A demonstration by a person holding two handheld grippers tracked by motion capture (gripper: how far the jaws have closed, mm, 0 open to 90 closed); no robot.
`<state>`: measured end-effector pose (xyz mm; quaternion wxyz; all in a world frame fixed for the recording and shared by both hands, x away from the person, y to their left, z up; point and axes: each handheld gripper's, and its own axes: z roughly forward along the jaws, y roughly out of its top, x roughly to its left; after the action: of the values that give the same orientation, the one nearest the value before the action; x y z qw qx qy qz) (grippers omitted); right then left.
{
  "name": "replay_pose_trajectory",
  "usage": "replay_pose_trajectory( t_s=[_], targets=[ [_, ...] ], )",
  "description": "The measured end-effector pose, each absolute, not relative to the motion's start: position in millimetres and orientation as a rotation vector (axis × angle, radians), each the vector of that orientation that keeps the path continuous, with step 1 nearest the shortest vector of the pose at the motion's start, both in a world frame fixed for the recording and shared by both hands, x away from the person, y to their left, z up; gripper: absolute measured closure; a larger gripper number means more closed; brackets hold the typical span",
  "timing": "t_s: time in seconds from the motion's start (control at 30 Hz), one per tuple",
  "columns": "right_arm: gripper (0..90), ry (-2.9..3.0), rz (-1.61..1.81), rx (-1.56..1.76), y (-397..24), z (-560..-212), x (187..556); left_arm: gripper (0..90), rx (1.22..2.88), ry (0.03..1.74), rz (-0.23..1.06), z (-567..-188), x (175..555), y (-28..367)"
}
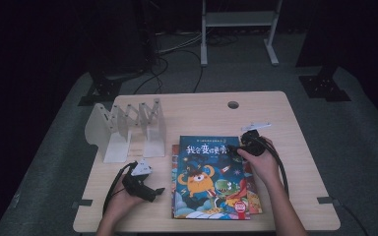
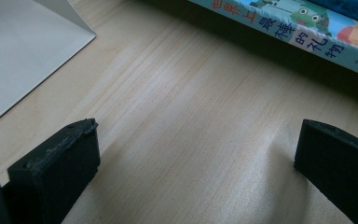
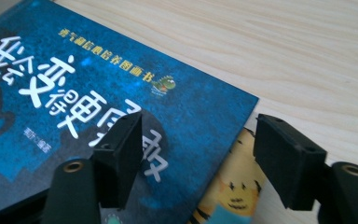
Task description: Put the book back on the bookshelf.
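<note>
While my right hand-held gripper (image 3: 198,154) hovers part-open over the far right corner of the dark-blue monster picture book (image 1: 209,177) topping the stack on the pale wooden counter (image 1: 275,123), nothing is gripped. Next: straddle that edge, close. Left hand-held gripper (image 2: 196,154) idles open beside the stack.

Blue picture book (image 1: 209,172), flat atop stack, cover up

Dim room w/ lit table (image 1: 275,113); high view soft, gripper views sharp, near edges blurred.
</note>
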<state>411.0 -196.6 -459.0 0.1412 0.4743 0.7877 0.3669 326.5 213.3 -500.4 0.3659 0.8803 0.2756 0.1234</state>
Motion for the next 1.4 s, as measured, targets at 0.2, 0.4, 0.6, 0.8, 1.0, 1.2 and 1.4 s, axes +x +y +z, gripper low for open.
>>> replay_pose_trajectory(
  t_s=[0.2,0.4,0.6,0.8,1.0,1.2,1.4],
  targets=[
    [30.3,2.287,1.108,1.39,-195.0,-462.5,414.6,0.0,2.269,0.703,0.314,-500.0,326.7,214.8],
    [30.3,2.293,1.095,1.362,-193.9,-462.2,414.7,0.0,2.261,0.695,0.33,-493.4,326.0,220.0],
    [31.7,2.32,1.111,1.304,-186.4,-462.5,413.1,0.0,2.235,0.691,0.334,-486.4,324.9,222.5],
    [32.3,2.351,1.113,1.268,-175.9,-461.1,411.1,0.0,2.199,0.683,0.323,-478.5,325.5,223.1],
    [32.3,2.387,1.09,1.241,-168.1,-458.7,413.3,0.0,2.191,0.656,0.318,-469.4,329.7,218.2],
    [32.2,2.412,1.081,1.213,-160.3,-457.2,414.3,0.0,2.18,0.638,0.334,-461.5,334.1,213.9],
    [31.5,2.438,1.077,1.177,-148.9,-456.2,416.1,0.0,2.204,0.619,0.335,-457.2,342.2,207.3]
  ],
)
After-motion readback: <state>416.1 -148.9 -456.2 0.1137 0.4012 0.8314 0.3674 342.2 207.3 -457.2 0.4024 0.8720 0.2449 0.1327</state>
